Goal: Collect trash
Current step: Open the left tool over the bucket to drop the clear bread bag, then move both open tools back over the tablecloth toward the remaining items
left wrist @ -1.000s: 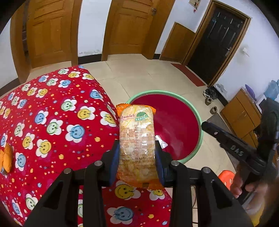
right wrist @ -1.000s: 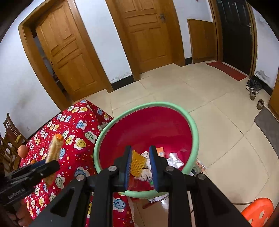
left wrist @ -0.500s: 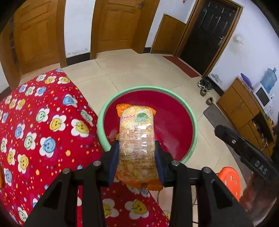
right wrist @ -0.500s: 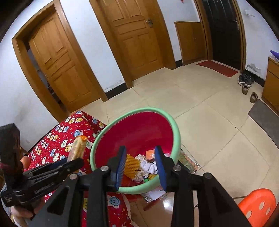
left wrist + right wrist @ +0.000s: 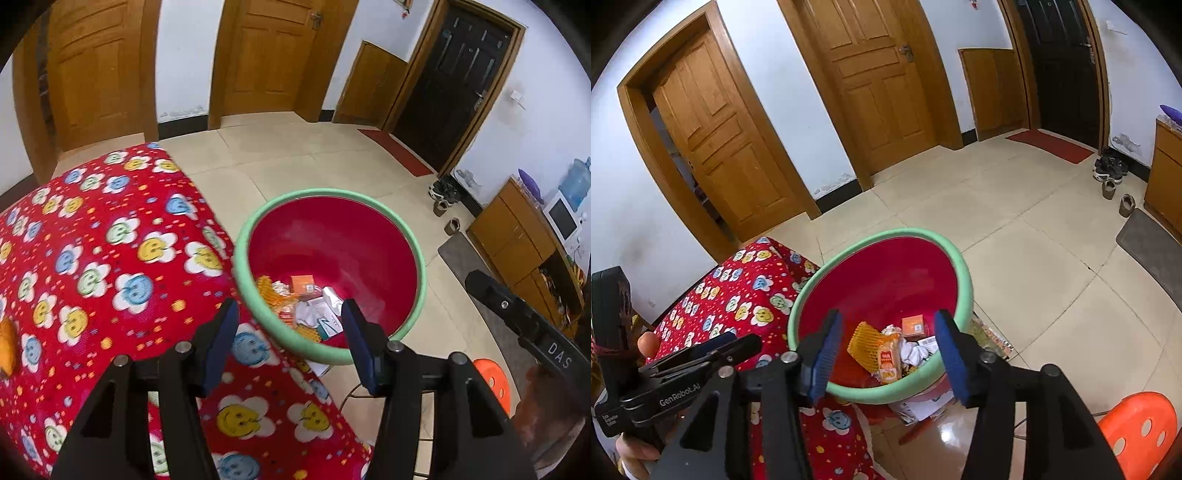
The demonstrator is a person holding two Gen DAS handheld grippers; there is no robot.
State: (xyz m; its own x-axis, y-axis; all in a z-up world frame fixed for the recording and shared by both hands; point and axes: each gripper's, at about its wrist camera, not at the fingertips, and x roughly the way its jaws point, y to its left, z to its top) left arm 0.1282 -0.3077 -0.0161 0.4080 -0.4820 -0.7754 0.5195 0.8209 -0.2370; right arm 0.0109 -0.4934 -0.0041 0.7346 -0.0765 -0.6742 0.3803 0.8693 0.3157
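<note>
A red basin with a green rim (image 5: 422,266) (image 5: 964,273) stands beside the table with the red flower cloth (image 5: 110,266) (image 5: 746,299). Trash lies in it: an orange snack packet (image 5: 888,356), an orange foam net (image 5: 863,341), a small orange box (image 5: 913,326) (image 5: 303,283) and crumpled white paper (image 5: 916,352) (image 5: 312,312). My left gripper (image 5: 290,341) is open and empty above the table's edge, by the basin. My right gripper (image 5: 886,354) is open and empty above the basin's near rim. The left gripper also shows in the right wrist view (image 5: 701,354).
An orange plastic stool (image 5: 1141,424) (image 5: 493,380) stands at the lower right. An orange fruit (image 5: 648,343) lies on the table at the left. Papers (image 5: 919,408) lie on the floor under the basin. Wooden doors, a cabinet (image 5: 517,236) and shoes (image 5: 1110,173) line the room.
Both grippers opened. The snack packet left my left gripper and the orange net left my right gripper; both now lie in the basin.
</note>
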